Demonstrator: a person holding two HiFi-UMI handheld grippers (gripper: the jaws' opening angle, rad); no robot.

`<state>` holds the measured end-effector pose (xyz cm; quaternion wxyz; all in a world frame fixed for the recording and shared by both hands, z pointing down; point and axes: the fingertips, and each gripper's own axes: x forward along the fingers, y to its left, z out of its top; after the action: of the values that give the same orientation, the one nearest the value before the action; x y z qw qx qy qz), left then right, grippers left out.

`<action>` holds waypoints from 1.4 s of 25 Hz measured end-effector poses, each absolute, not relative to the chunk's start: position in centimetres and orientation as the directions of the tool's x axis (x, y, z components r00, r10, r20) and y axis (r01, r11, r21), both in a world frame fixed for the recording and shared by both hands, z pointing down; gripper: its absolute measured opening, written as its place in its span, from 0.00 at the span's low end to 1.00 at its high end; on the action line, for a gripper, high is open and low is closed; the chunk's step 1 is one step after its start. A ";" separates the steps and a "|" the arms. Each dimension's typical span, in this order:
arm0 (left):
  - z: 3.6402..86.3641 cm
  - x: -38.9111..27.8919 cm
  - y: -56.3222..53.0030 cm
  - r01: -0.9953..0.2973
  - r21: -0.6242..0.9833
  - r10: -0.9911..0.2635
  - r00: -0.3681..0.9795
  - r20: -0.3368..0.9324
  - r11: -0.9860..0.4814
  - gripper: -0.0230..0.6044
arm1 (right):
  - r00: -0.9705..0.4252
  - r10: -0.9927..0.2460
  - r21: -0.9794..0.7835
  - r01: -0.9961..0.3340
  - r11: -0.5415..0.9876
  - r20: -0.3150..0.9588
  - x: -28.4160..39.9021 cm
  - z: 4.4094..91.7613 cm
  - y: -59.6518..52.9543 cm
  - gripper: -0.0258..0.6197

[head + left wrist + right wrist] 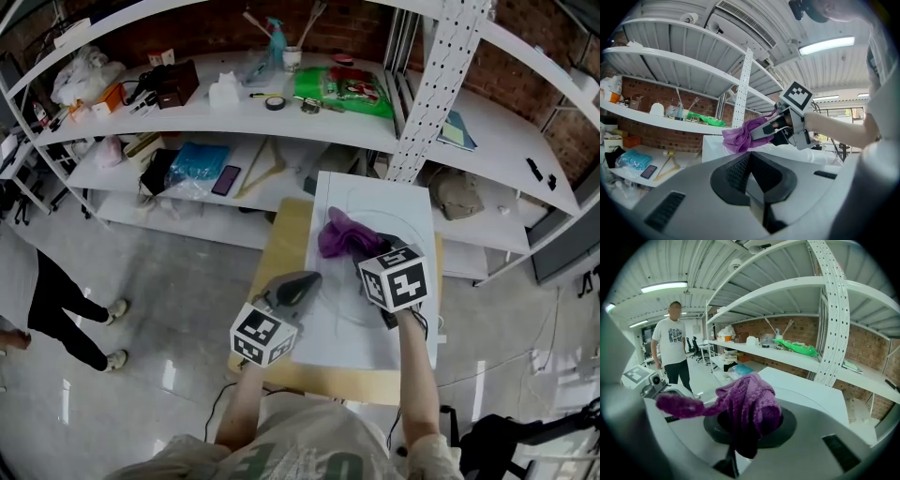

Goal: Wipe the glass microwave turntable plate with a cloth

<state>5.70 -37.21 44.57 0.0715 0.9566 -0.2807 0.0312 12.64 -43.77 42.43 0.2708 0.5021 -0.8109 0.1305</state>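
**A:** Where does the glass plate point(328, 277) lie?

**B:** Flat on the white sheet point(337, 349) that covers most of the wooden surface point(281, 242). It is round, so it has no long axis. Only its faint circular rim shows. The sheet's long side runs away from the person.

**A:** And the cloth?

**B:** One purple cloth point(339, 234), bunched up over the far part of the plate. The right tool point(364, 251) is pinching it and points away from the person. In the right gripper view the cloth heaps over the jaws and a tail trails off to the left. I cannot tell whether it touches the glass.

**A:** The other tool?

**B:** The left tool point(298, 284) has its jaws pressed together on nothing. It sits by the sheet's left edge, angled toward the cloth.

**A:** The room?

**B:** Two tiers of cluttered white shelves point(192, 114) stand against a brick wall point(553, 131). The grey floor point(169, 300) is glossy, and one person point(66, 309) stands off to the left.
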 end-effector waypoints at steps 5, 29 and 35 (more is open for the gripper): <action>44.5 5.7 -37.2 -0.543 0.116 -0.535 0.839 0.097 -0.831 0.04 | -0.311 -0.769 0.070 -0.906 0.417 0.558 14.2 42.4 -44.7 0.12; 44.6 5.7 -37.2 -0.554 0.078 -0.543 0.831 0.120 -0.829 0.04 | -0.054 -0.817 0.232 -0.946 0.226 0.574 23.3 41.4 -42.1 0.12; 44.7 5.7 -37.3 -0.559 0.071 -0.548 0.827 0.124 -0.826 0.04 | -0.007 -0.831 0.232 -0.959 0.164 0.556 25.3 41.3 -38.2 0.12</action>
<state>5.70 -37.28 44.65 0.0523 0.9544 -0.2899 0.0490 25.32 -38.19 41.34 0.2993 0.6377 -0.7017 0.1067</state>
